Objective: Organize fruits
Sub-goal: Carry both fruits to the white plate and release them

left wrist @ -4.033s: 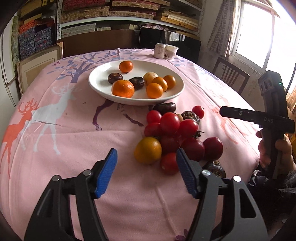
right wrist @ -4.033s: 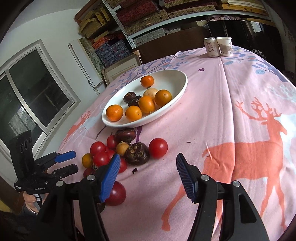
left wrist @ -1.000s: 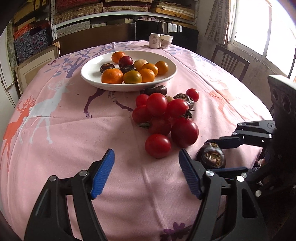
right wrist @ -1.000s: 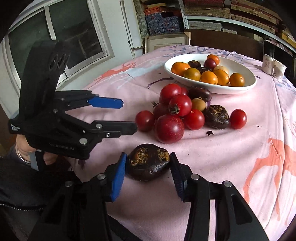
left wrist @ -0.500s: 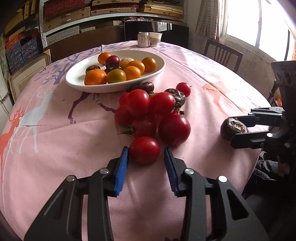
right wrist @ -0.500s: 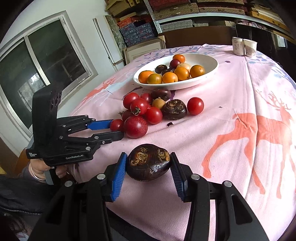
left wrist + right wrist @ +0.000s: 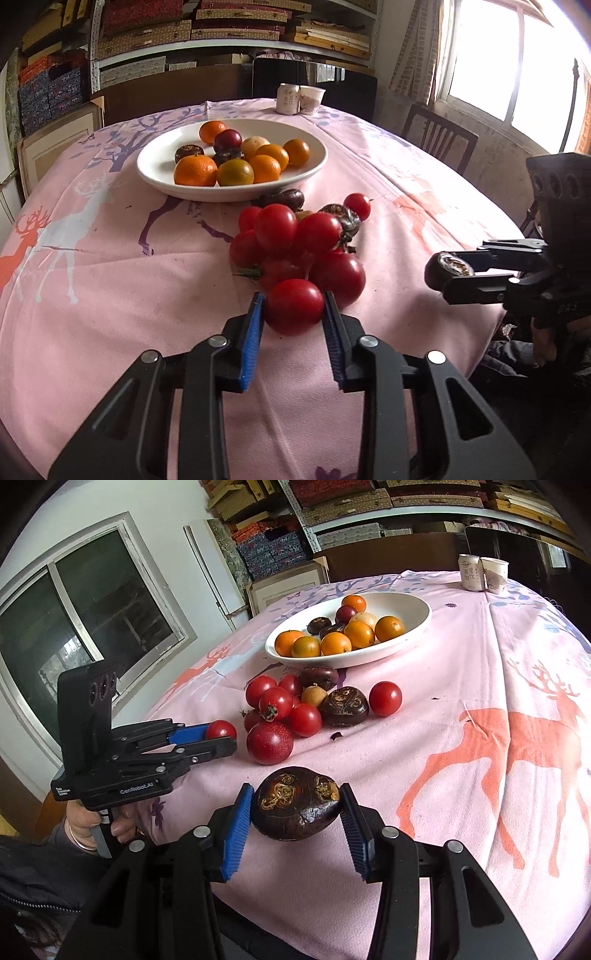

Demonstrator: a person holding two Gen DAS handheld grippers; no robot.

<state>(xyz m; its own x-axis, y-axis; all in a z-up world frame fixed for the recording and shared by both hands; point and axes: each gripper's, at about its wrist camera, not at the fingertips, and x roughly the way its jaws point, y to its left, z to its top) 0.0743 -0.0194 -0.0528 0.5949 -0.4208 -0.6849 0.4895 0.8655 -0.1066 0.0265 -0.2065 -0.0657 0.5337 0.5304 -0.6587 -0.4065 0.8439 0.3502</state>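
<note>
My left gripper [image 7: 293, 308] is shut on a red tomato [image 7: 294, 305] at the near edge of a pile of red tomatoes [image 7: 295, 236]; it also shows in the right wrist view [image 7: 218, 734]. My right gripper [image 7: 297, 808] is shut on a dark brown wrinkled fruit [image 7: 297, 808] and holds it above the pink tablecloth; it shows in the left wrist view [image 7: 448, 273] at the right. A white plate [image 7: 314, 168] behind the pile holds oranges and dark fruits. Another dark fruit [image 7: 344, 706] and a lone tomato [image 7: 385, 698] lie by the pile.
A can [image 7: 288, 98] and a paper cup [image 7: 312, 99] stand at the table's far edge. A chair [image 7: 437, 142] stands to the right of the table. Shelves with boxes line the back wall. The table edge is near my right gripper.
My left gripper has closed on the nearest red tomato. My right gripper, still holding the dark fruit, has lifted it slightly and turned towards the plate.
</note>
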